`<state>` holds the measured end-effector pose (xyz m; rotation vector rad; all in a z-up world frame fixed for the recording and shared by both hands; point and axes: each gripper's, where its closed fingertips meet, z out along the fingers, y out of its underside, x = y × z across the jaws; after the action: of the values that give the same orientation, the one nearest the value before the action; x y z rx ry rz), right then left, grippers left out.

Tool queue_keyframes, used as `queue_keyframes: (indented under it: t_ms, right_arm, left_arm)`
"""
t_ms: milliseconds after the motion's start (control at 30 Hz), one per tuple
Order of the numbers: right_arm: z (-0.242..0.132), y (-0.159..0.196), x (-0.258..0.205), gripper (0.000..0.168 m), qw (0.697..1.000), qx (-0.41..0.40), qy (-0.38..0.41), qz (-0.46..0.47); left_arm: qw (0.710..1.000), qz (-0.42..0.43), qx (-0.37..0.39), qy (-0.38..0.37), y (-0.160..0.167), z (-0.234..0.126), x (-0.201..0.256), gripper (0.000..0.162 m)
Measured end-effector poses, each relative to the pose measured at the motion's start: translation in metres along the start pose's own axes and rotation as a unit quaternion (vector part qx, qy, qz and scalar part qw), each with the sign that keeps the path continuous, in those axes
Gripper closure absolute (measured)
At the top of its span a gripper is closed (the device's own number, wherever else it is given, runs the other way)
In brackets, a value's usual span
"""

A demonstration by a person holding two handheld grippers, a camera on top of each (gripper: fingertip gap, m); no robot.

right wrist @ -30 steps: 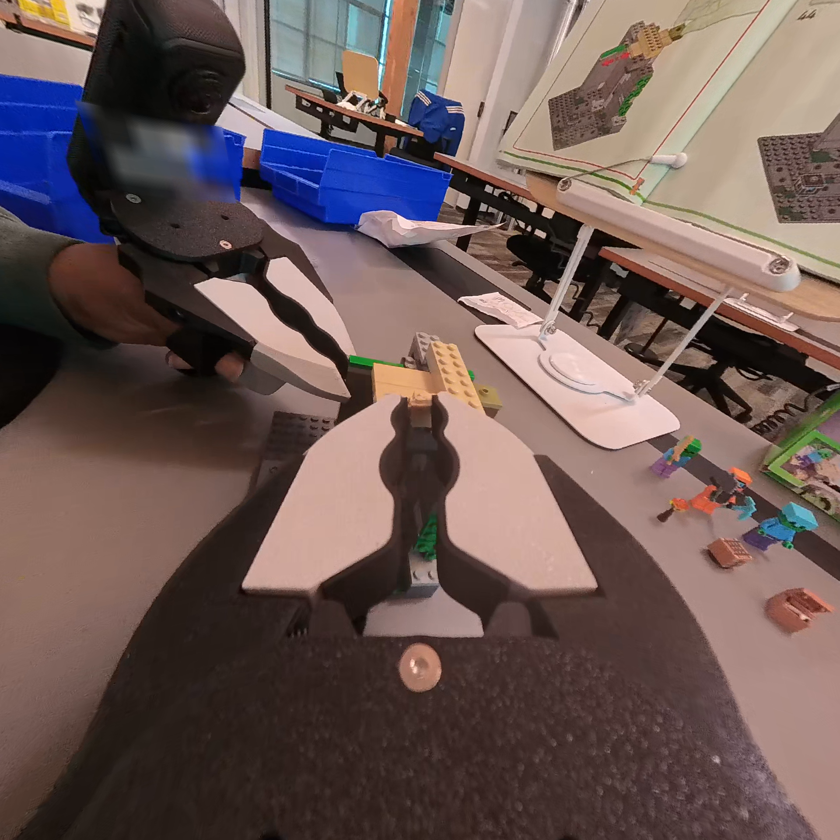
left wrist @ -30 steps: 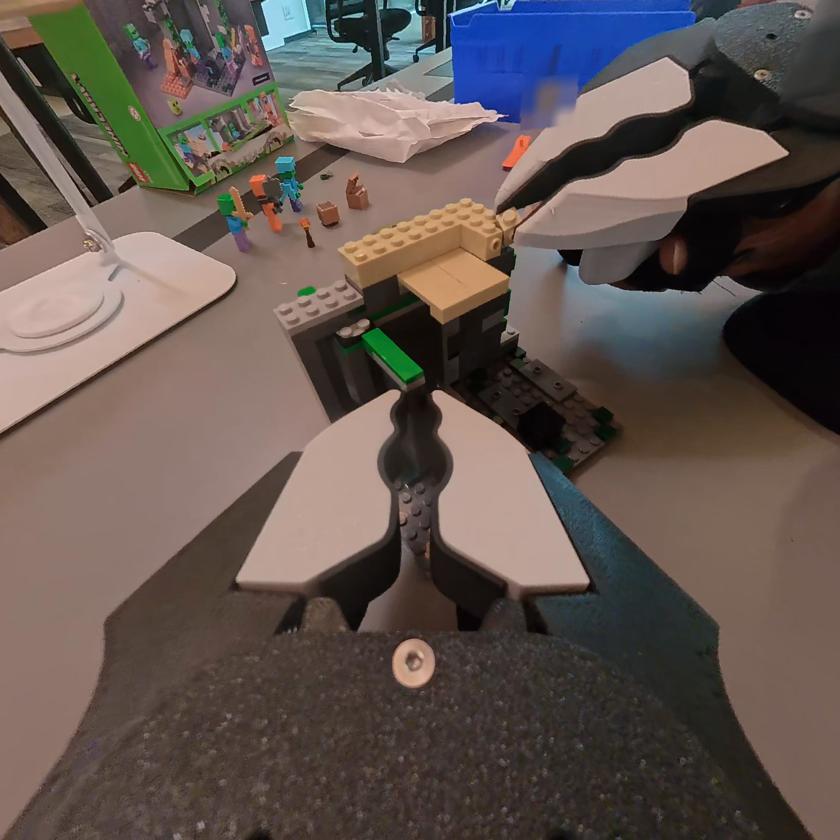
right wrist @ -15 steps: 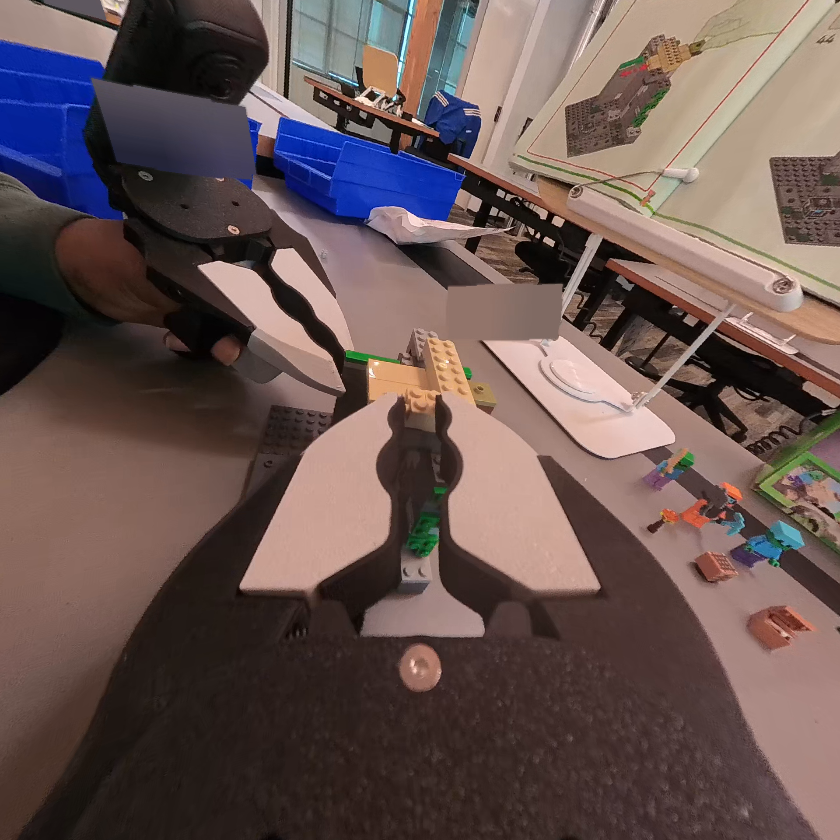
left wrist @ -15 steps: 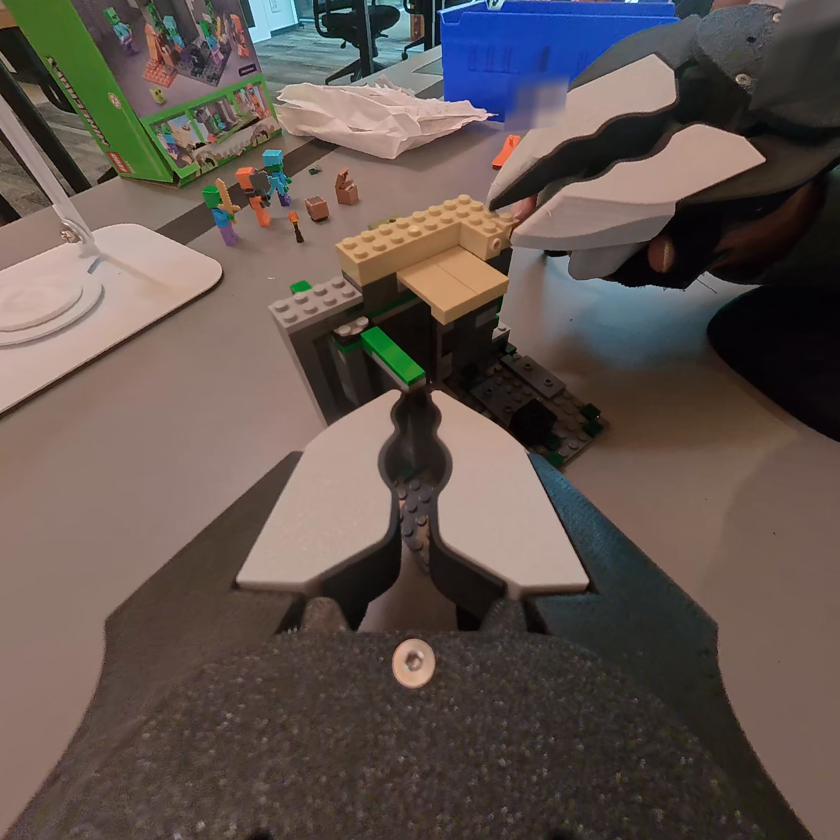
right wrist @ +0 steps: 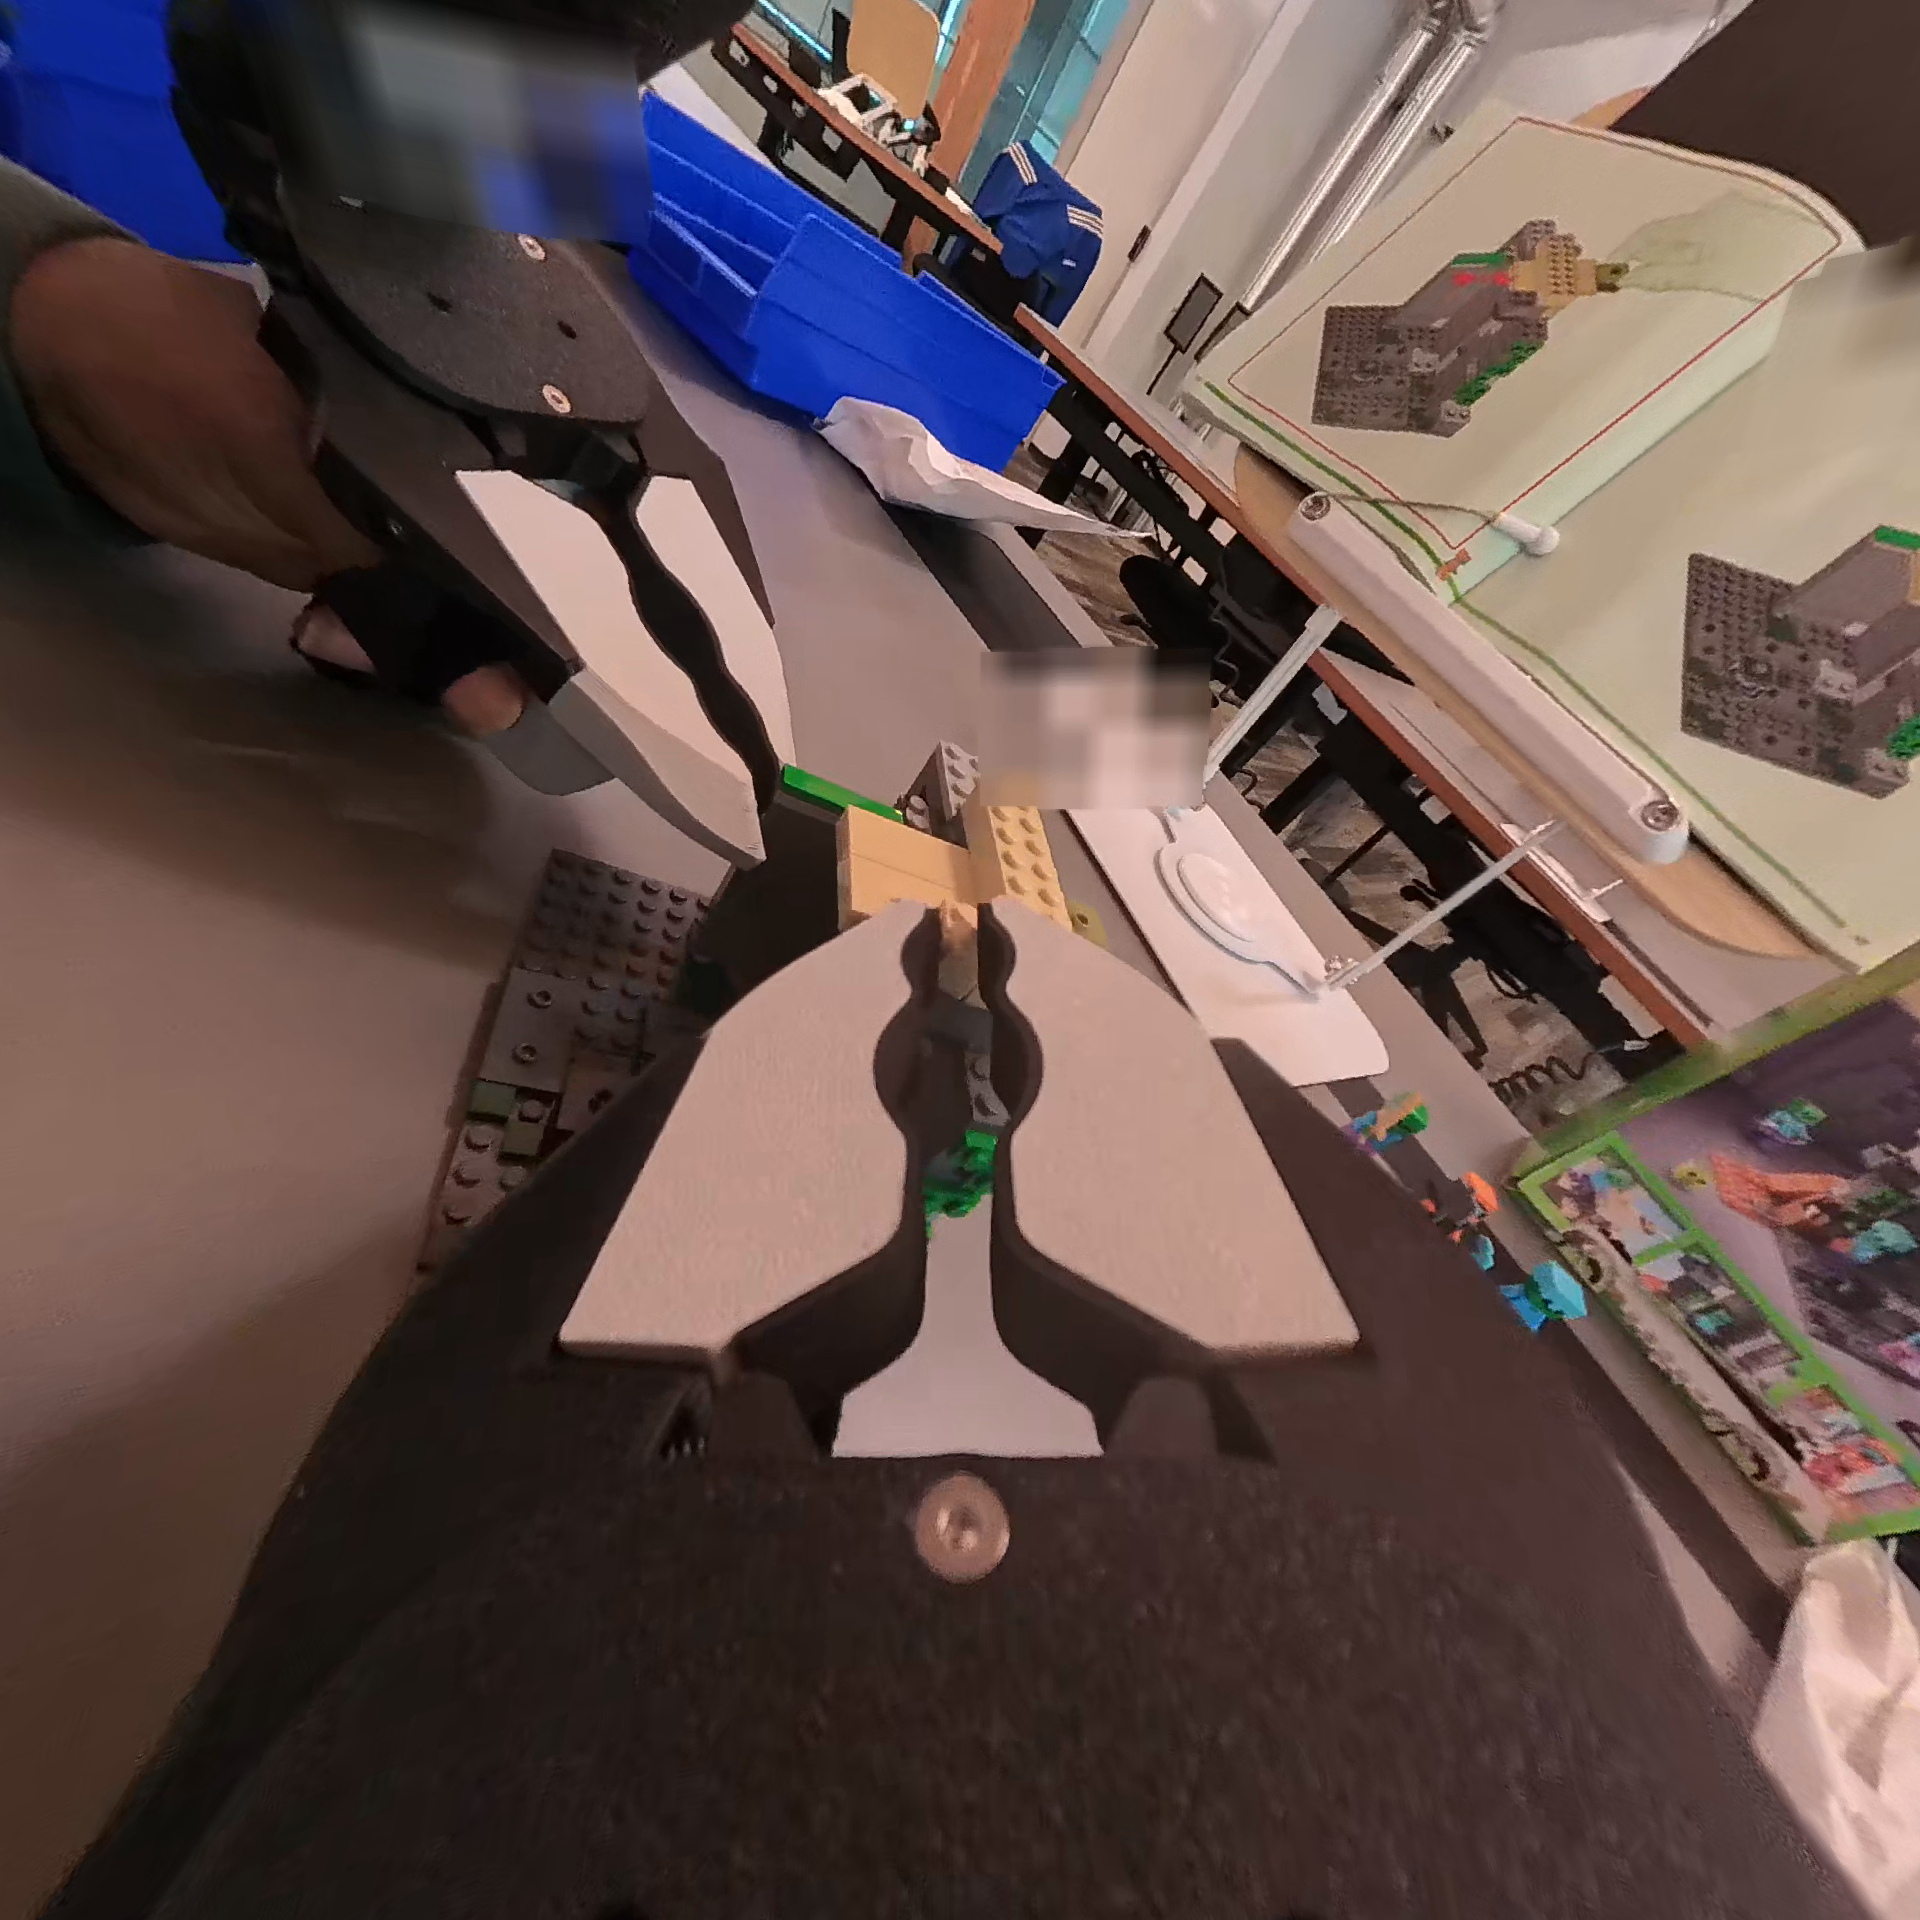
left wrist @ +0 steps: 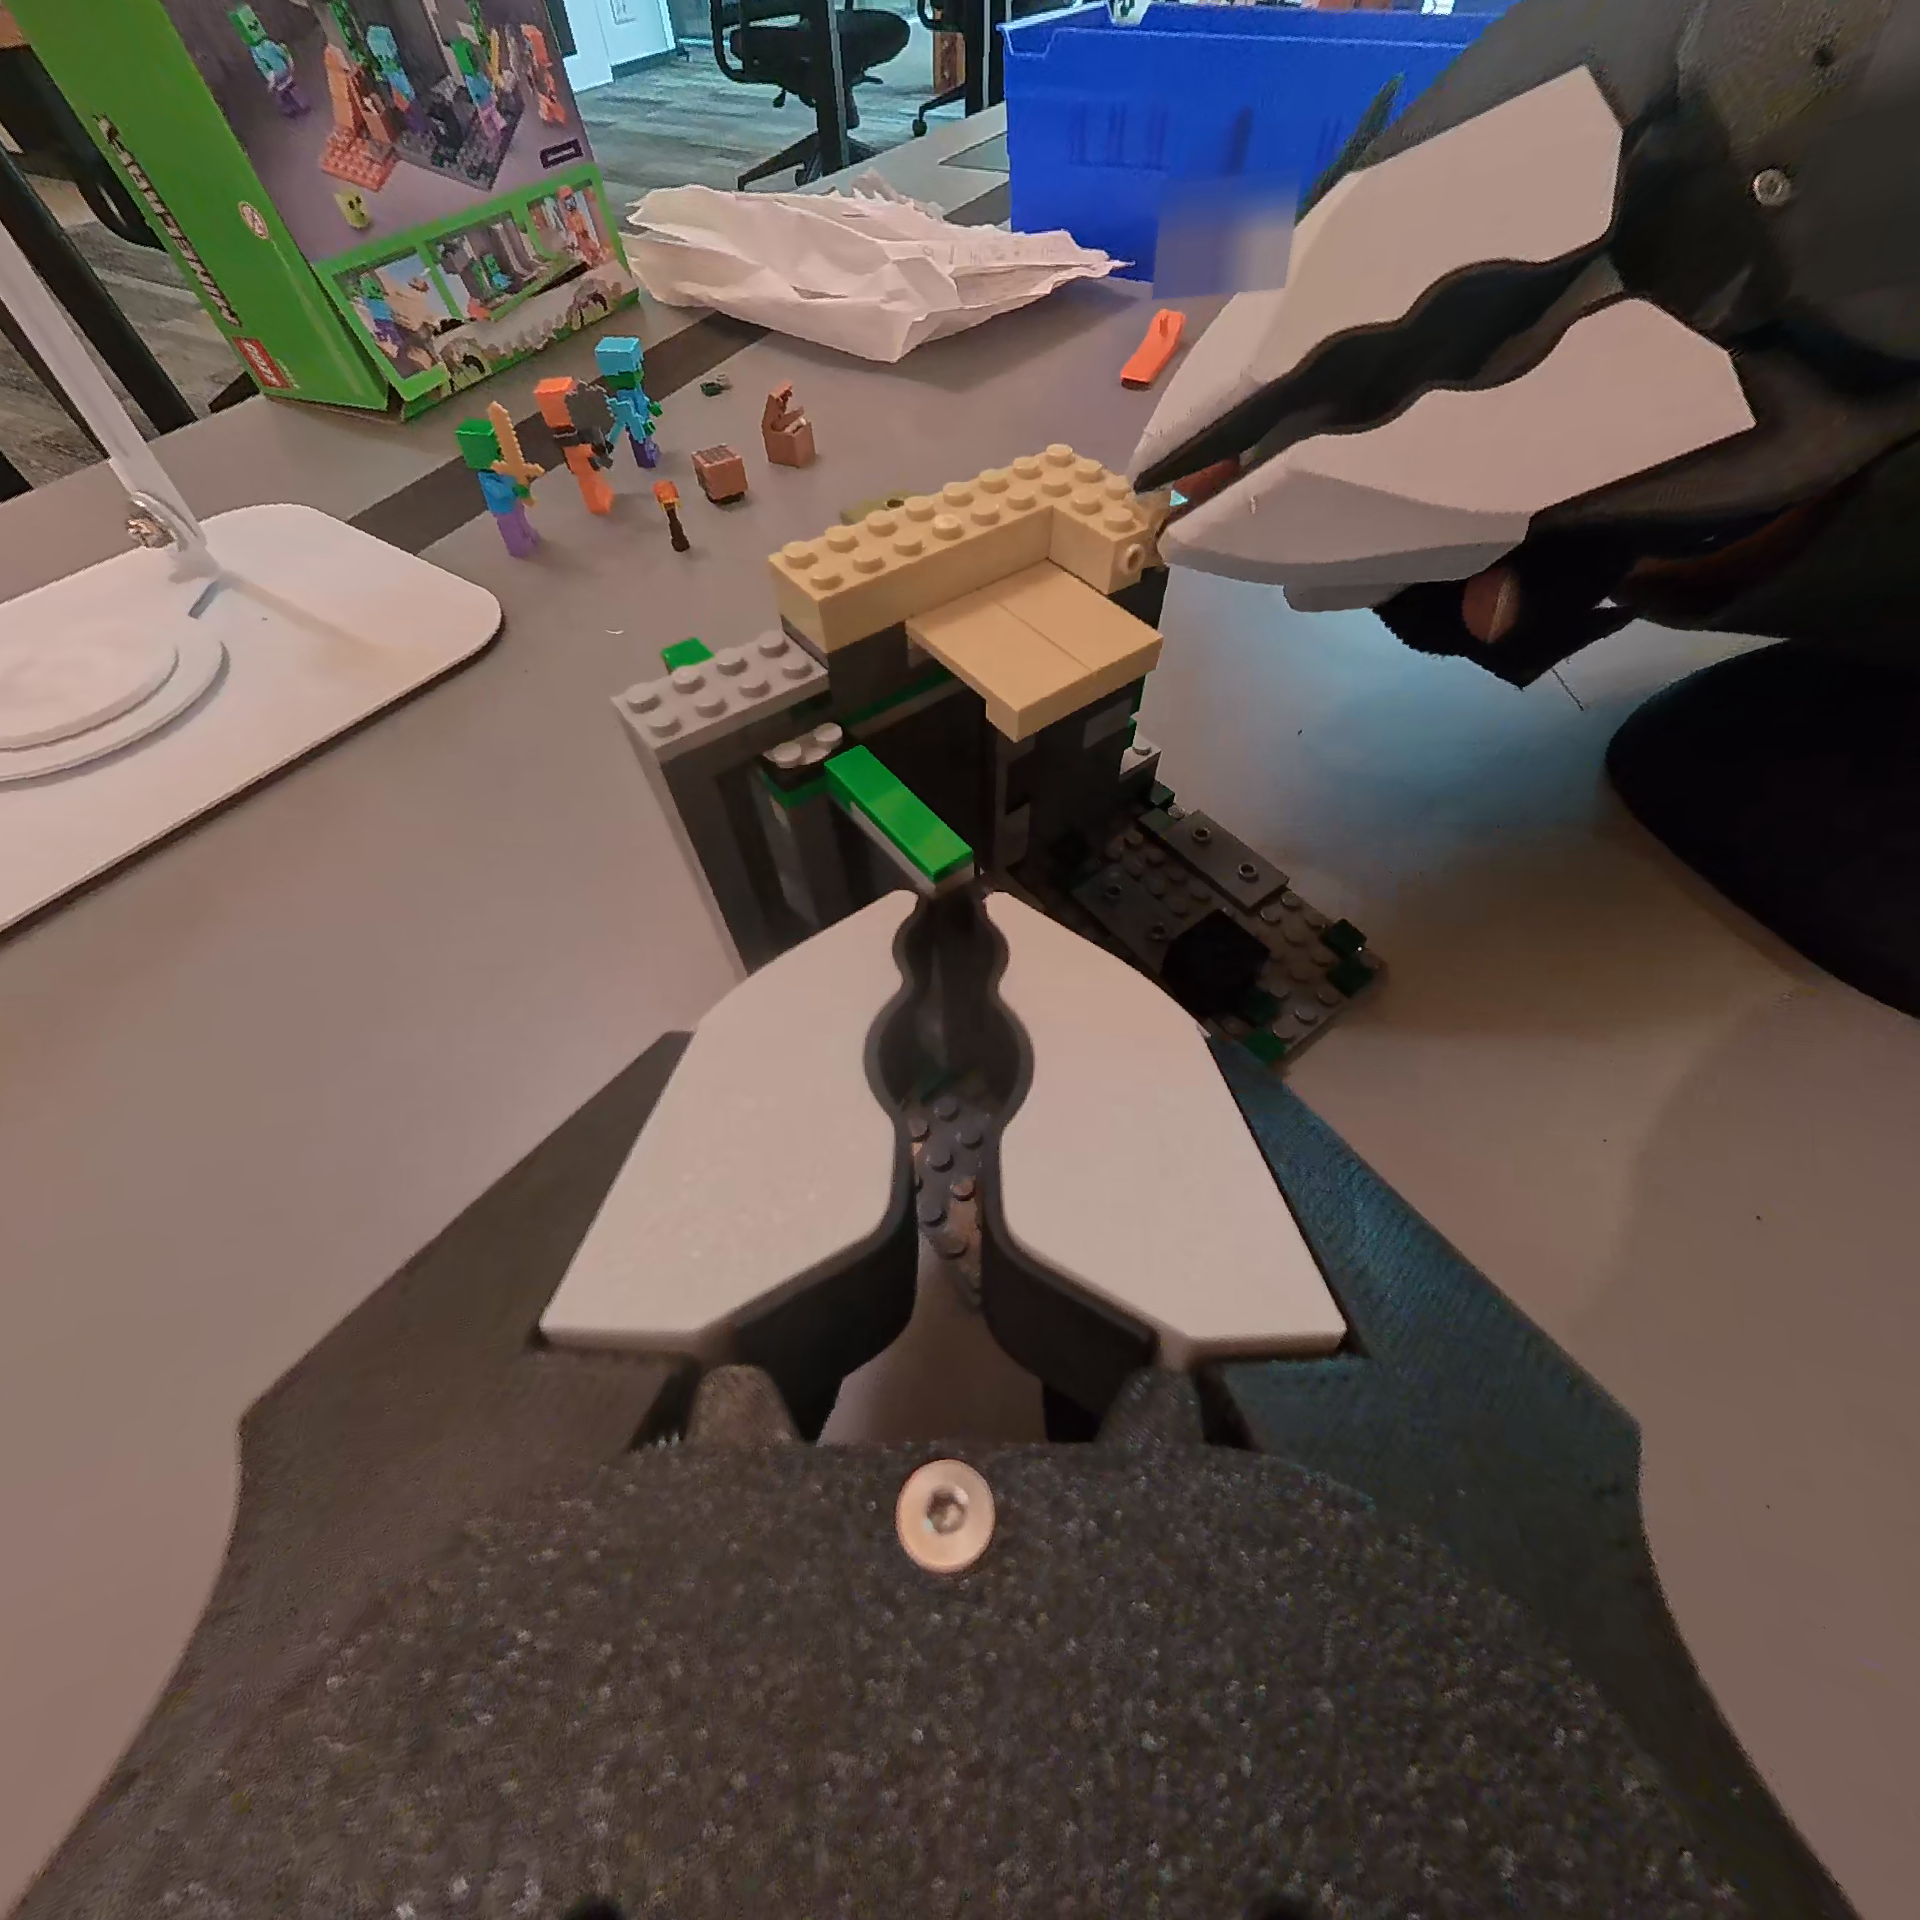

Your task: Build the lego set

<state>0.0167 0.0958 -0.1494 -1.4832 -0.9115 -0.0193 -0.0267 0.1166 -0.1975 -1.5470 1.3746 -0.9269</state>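
The lego build [left wrist: 935, 665] stands mid-table: grey walls on a dark baseplate [left wrist: 1226, 914], with tan bricks on top [left wrist: 966, 530]. My left gripper [left wrist: 951, 904] is shut on the near edge of the build, just under a green tile [left wrist: 899, 810]. My right gripper [left wrist: 1153, 509] comes in from the upper right, with its tips against the right end of the tan brick. In the right wrist view, the right gripper [right wrist: 956, 914] is shut on a small tan piece [right wrist: 956, 940] that touches the tan bricks [right wrist: 1023, 862]. The left gripper [right wrist: 764, 831] shows behind them.
Several minifigures [left wrist: 561, 447] and small brown pieces [left wrist: 784, 426] stand behind the build. Farther back are the green set box [left wrist: 343, 197], crumpled white bags [left wrist: 862, 260], a blue bin [left wrist: 1174, 135] and an orange piece [left wrist: 1148, 353]. A white stand base [left wrist: 208, 644] holds the instruction booklet [right wrist: 1558, 364]. The grippers' ends are close to 7 centimetres from one another.
The right gripper has rolled and shifted, keeping its small piece against the end of the tan brick. The left gripper keeps its hold on the build.
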Motion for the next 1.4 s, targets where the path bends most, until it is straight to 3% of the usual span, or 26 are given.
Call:
queue_keyframes:
  t_ms: [167,733,833,1033,1400]
  right_arm:
    - [0.002,0.001,0.0,0.164,1.0,-0.01,-0.005,-0.026]
    - [-0.012,-0.004,0.017,0.166,0.994,0.041,-0.061,0.075]
    - [-0.028,0.011,0.012,0.167,0.993,-0.009,-0.1,0.069]
    - [-0.066,0.068,-0.03,0.155,0.96,-0.191,-0.2,0.038]
    - [-0.052,0.095,-0.052,0.15,0.942,-0.263,-0.206,0.025]
  left_arm:
    - [1.0,-0.002,0.0,0.001,0.0,0.0,0.0,0.156]
    - [1.0,-0.005,0.001,0.003,0.0,-0.001,0.001,0.156]
    - [1.0,-0.003,0.001,0.002,0.0,-0.001,0.001,0.156]
    - [1.0,-0.001,0.011,0.0,-0.003,-0.004,0.001,0.154]
    - [0.999,0.01,0.042,-0.019,-0.015,-0.017,-0.001,0.154]
